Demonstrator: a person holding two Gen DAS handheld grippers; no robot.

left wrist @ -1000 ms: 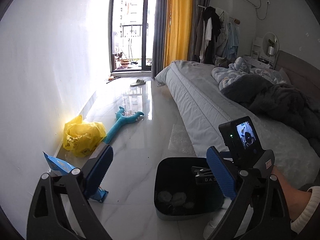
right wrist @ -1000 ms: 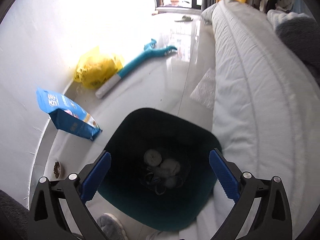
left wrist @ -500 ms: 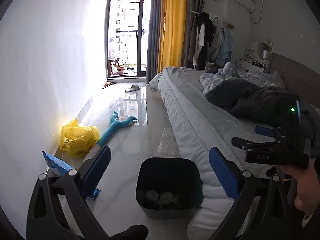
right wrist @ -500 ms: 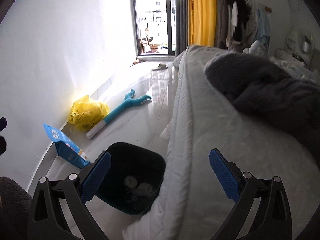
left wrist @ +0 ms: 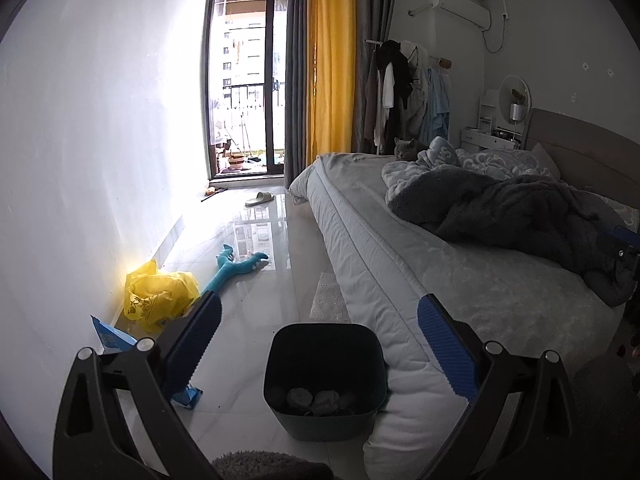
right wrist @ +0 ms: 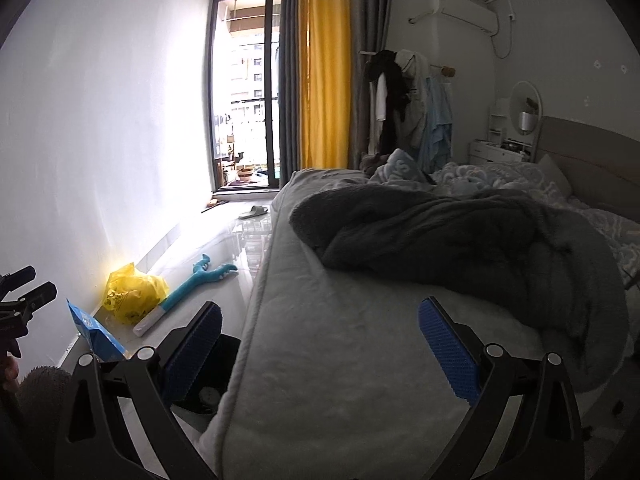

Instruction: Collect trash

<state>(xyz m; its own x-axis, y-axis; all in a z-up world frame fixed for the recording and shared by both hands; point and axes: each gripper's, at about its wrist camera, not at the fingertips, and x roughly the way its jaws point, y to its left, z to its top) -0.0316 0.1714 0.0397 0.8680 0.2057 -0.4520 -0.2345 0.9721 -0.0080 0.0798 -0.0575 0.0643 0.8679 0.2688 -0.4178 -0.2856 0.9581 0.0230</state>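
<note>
A dark trash bin stands on the white floor beside the bed, with several crumpled pieces in its bottom. My left gripper is open and empty, held above and behind the bin. My right gripper is open and empty, raised over the bed's edge; the bin shows partly behind its left finger. A yellow plastic bag, a blue packet and a bubble-wrap piece lie on the floor.
A bed with a grey blanket fills the right side; a cat sits at its far end. A teal toy and a slipper lie on the floor. A white wall runs along the left.
Both grippers have risen and pulled back from the bin. The right gripper left the bin's opening and now looks over the bed. Both stay open.
</note>
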